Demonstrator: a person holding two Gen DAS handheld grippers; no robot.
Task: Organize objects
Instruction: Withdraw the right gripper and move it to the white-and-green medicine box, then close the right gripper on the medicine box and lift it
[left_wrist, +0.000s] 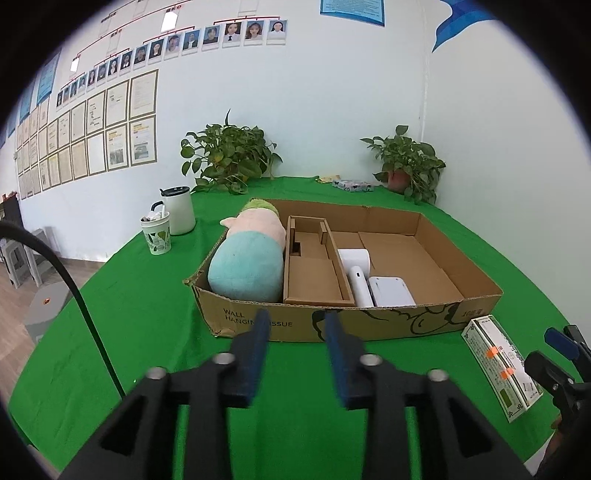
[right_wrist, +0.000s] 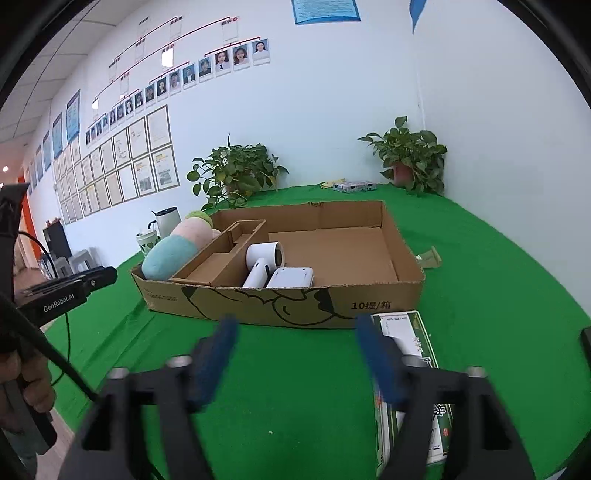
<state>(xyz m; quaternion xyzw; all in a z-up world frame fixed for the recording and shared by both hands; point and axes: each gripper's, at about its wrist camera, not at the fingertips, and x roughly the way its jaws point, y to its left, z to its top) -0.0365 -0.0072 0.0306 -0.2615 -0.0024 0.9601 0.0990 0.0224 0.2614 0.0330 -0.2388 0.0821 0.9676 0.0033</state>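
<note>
Right hand-held gripper (right_wrist: 295, 354) gaping, green-white carton (right_wrist: 410, 369) lengthwise beneath right finger.

hand-held gripper (left_wrist: 297, 354) | black frame | blue pads | silver screws | black cable

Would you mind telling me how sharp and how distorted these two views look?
Left wrist view: sharp overall, the cardboard box crisp, with fisheye bending of the wall and a dark vignette at the corners. Right wrist view: same bending, but the right tongs are blurred, and so is the green-and-white carton beside them.
</note>
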